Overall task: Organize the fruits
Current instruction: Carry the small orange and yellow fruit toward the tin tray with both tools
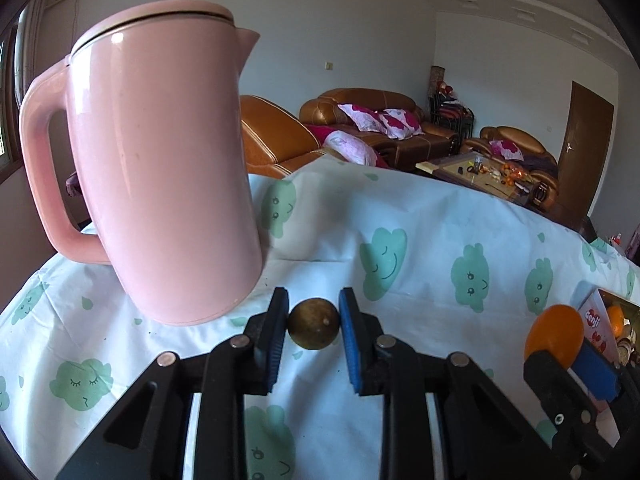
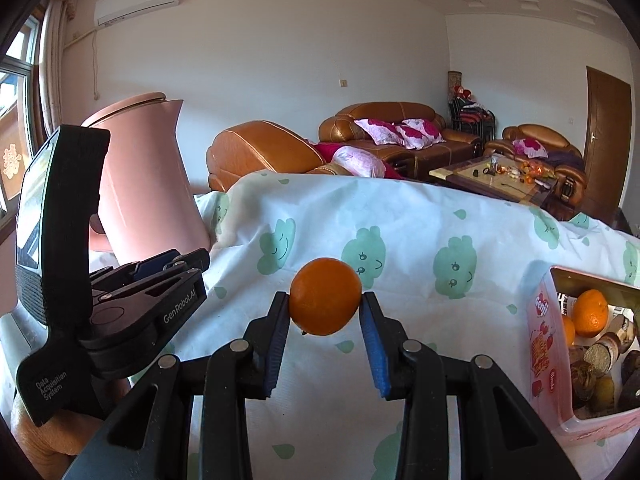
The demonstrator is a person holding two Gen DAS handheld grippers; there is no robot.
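My left gripper [image 1: 313, 322] is shut on a small round brown fruit [image 1: 314, 323] and holds it above the cloud-print cloth [image 1: 420, 220]. My right gripper [image 2: 325, 307] is shut on an orange [image 2: 325, 297], also off the cloth. In the left wrist view the right gripper [image 1: 576, 368] and its orange [image 1: 554, 336] show at the lower right. In the right wrist view the left gripper's body [image 2: 132, 304] shows at the left. A pink plastic box [image 2: 560, 364] at the right holds oranges [image 2: 590, 313] and several brown fruits [image 2: 600, 356].
A tall pink kettle [image 1: 168, 168] stands on the cloth close to the left of my left gripper; it also shows in the right wrist view [image 2: 144, 176]. The cloth rises in a hump behind the grippers. Brown sofas [image 2: 384, 136] and a coffee table [image 2: 492, 176] stand far behind.
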